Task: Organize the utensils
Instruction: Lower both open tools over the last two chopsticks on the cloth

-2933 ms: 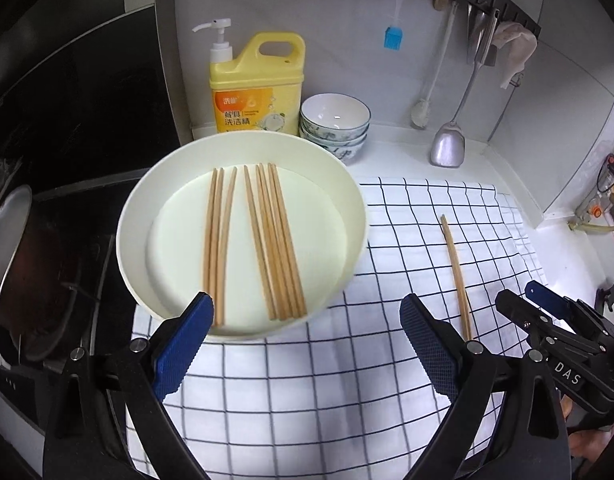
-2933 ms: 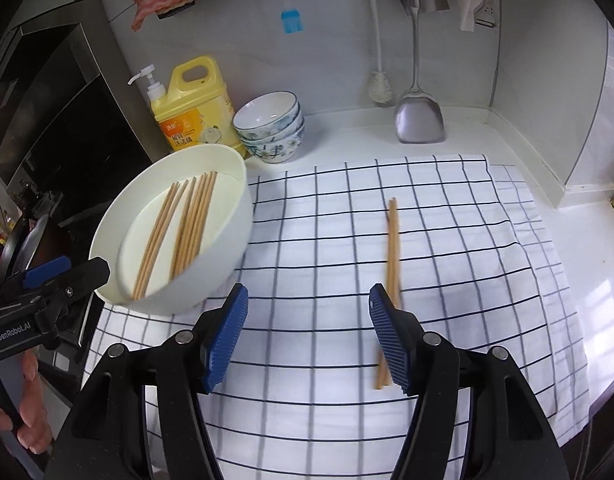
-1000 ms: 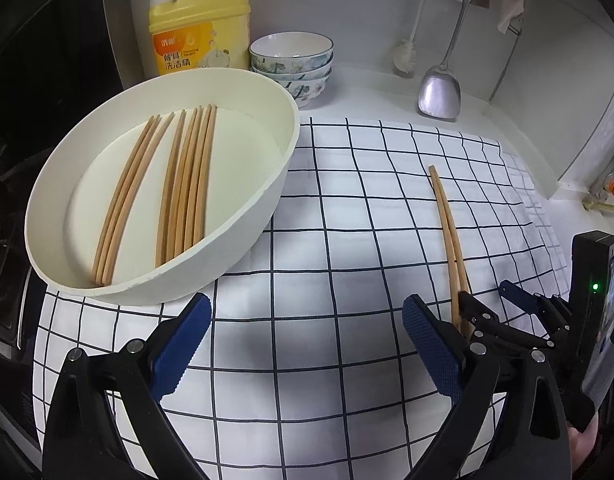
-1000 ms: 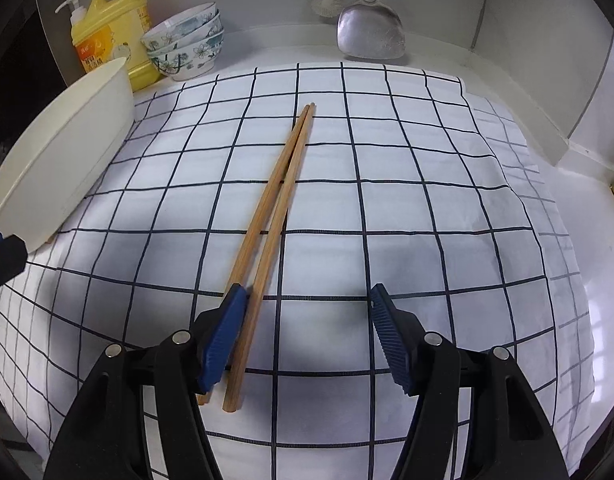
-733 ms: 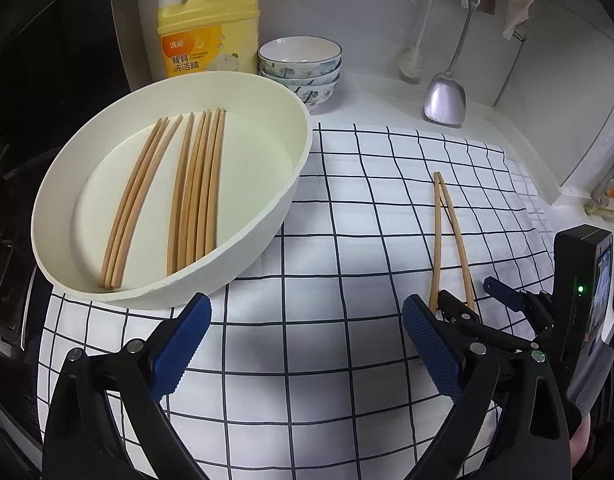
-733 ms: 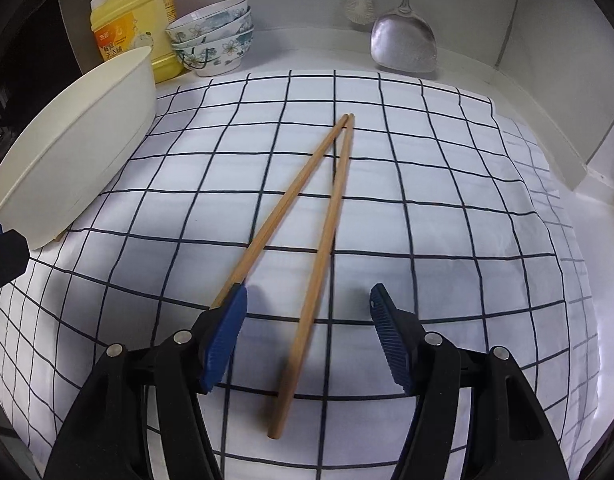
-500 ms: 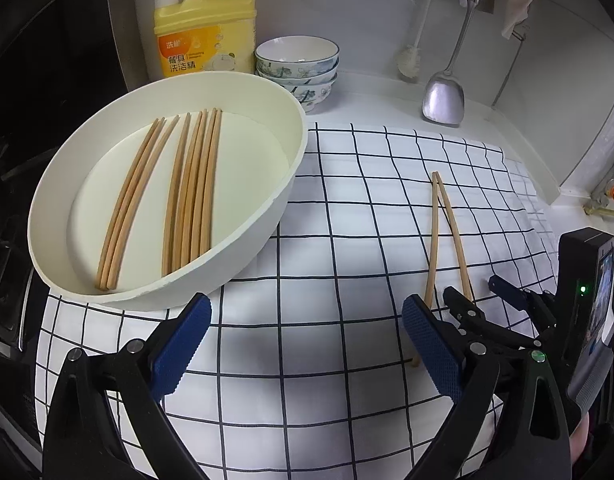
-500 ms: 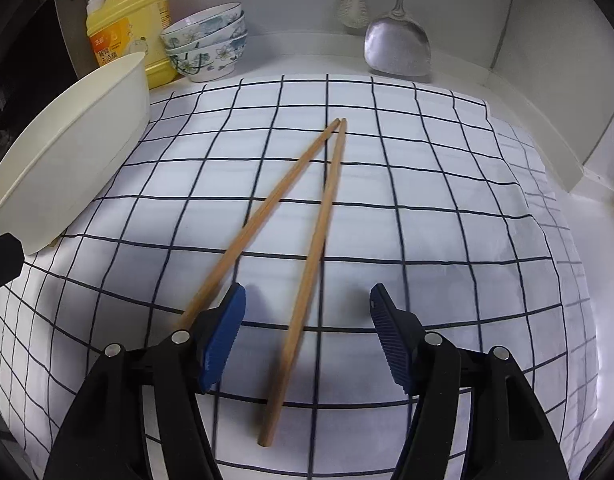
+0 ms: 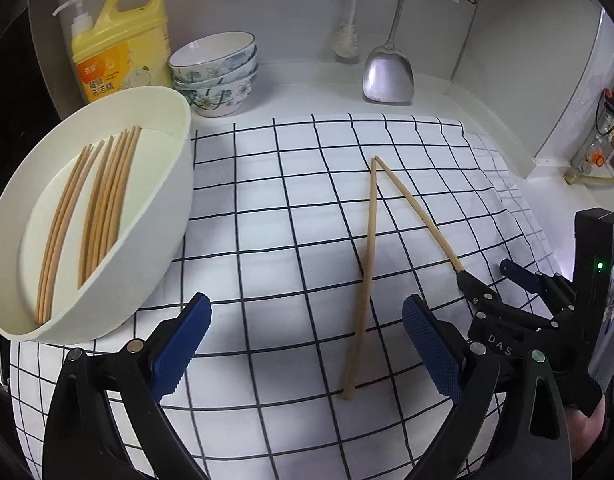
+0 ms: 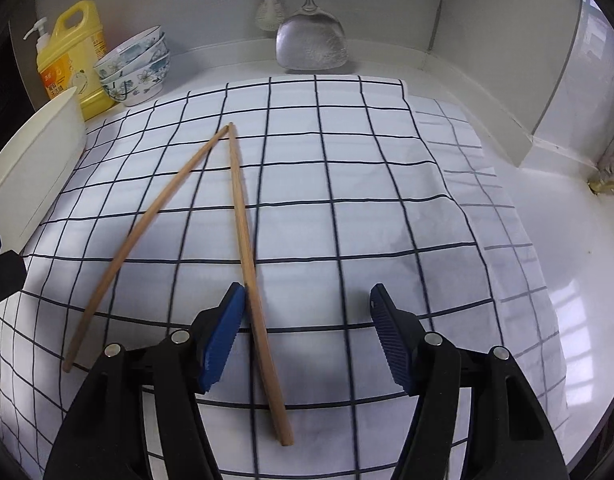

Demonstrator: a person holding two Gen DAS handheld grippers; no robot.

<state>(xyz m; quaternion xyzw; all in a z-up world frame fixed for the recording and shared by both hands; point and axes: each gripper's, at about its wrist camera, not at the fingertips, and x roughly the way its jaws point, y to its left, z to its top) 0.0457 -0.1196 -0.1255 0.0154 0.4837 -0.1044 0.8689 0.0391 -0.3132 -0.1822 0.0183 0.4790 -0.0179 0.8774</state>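
White counter, checked cloth (image 9: 267, 220); both tongs (image 9: 307, 344) (image 10: 307, 332) released, grasping nothing.

Two wooden chopsticks (image 9: 367, 248) are laid flat on the checked cloth (image 9: 267, 240) in a narrow V, tips meeting toward twelve o'clock, butts splayed toward six. More chopsticks (image 9: 91, 208) are gathered lengthwise inside the white basin (image 9: 163, 216) at nine o'clock.
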